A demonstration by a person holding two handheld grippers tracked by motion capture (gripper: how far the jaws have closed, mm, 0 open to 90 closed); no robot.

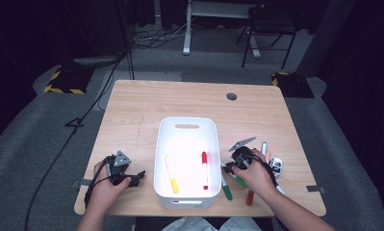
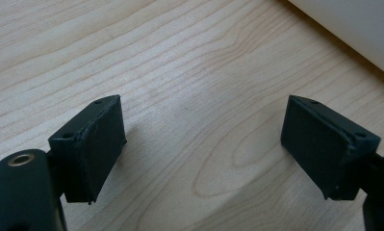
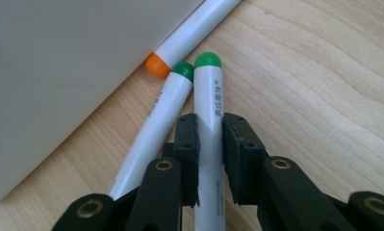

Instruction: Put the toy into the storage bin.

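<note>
In the right gripper view my right gripper is shut on a white marker with a green end, which lies on the wooden table. Beside it lie a second green-ended marker and an orange-ended marker, the latter against the wall of the white bin. The high view places the right gripper just right of the white bin, which holds a yellow marker and a red marker. My left gripper rests left of the bin. Its jaws stand open over bare wood.
A green marker and a red marker lie near the table's front edge by the right hand. A grey pen and a small white-and-black object sit further right. A round grommet marks the far side.
</note>
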